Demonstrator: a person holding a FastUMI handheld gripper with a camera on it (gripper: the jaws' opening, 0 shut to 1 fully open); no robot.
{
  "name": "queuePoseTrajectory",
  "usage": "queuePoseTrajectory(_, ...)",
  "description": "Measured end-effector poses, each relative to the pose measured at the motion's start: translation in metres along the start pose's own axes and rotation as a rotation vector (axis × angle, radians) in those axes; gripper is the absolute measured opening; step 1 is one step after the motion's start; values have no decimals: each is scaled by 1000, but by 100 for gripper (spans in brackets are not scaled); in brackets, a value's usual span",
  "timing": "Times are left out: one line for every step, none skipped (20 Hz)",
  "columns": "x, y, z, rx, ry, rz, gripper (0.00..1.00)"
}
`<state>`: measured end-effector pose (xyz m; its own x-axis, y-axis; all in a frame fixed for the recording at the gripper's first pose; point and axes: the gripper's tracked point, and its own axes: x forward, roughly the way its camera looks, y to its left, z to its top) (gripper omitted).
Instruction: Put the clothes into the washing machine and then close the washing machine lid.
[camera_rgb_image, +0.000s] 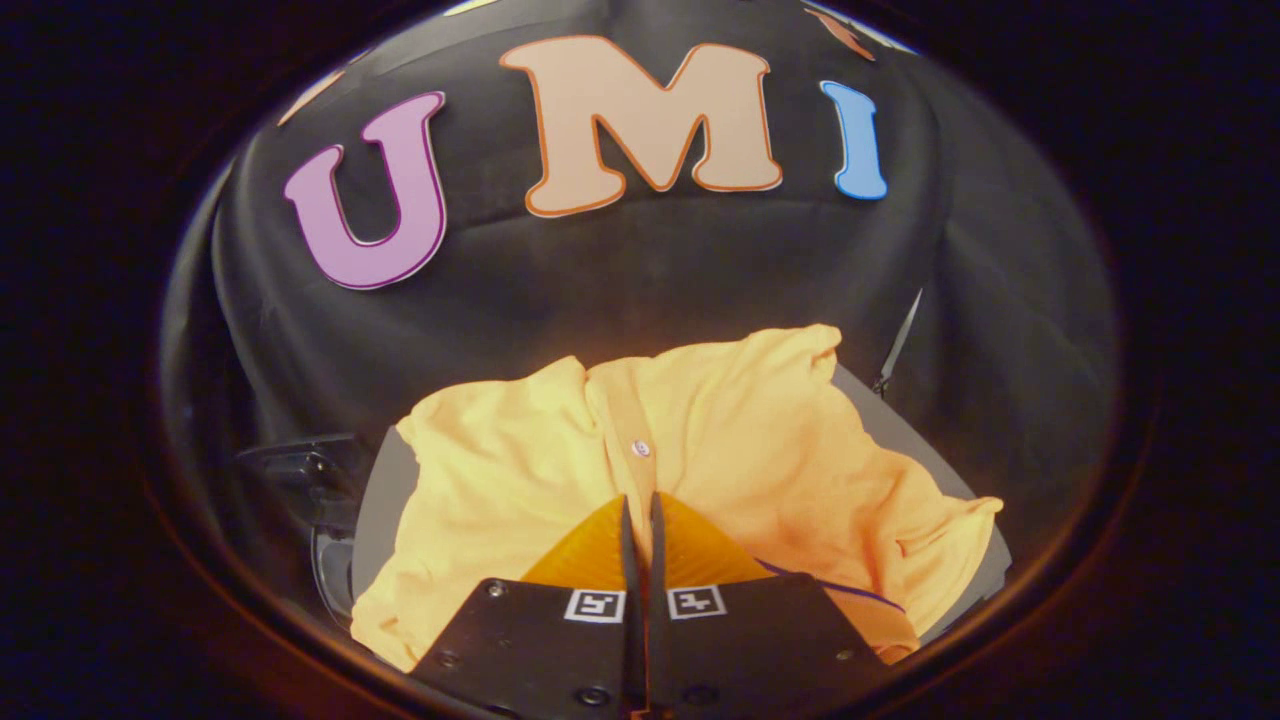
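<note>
1. Just ahead of the gripper (640, 510), an orange-yellow shirt (760, 440) lies spread over a grey surface (375, 500), with its button placket (632, 430) running straight away from the fingertips and one pale button (641, 449) visible just beyond them.
2. The fingers stand almost together, with only a thin slit between them. Their tips sit over the placket; whether a fold of cloth is pinched in that slit cannot be told.
3. The garment's spread-out lie, sleeves reaching out to either side, suggests it has not yet been gathered. A central pinch at the placket would let both halves hang evenly when lifted.
4. A dark curved object (325, 560) shows beside the grey surface, on the side of the left finger. It may belong to the washing machine, though its identity is not clear.
5. Black cloth (560, 290) forms the booth wall beyond the shirt, and a thin dark strap (897, 348) hangs beside the garment's far corner.
6. Judged against the task, the loading step is at its start: the shirt is outside any drum, and closing the lid remains undone.
</note>
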<state>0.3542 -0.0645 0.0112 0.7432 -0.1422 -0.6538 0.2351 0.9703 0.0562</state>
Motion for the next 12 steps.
queuePoseTrajectory(-3,2,-2,8,1,-1,2)
queuePoseTrajectory(-8,4,-5,5,-10,0,2)
queuePoseTrajectory(-10,7,-5,2,-28,5,1)
queuePoseTrajectory(-13,9,-5,8,-44,6,1)
queuePoseTrajectory(-17,11,-5,15,-48,14,1)
queuePoseTrajectory(-25,16,-3,39,-74,21,0)
queuePoseTrajectory(-33,19,0,54,-87,32,0)
queuePoseTrajectory(-42,21,6,57,-109,33,0)
queuePoseTrajectory(-50,24,9,34,-114,34,1)
queuePoseTrajectory(-59,25,11,0,-117,28,0)
queuePoseTrajectory(-67,27,18,-16,-142,15,0)
queuePoseTrajectory(-74,29,21,-19,-160,10,1)
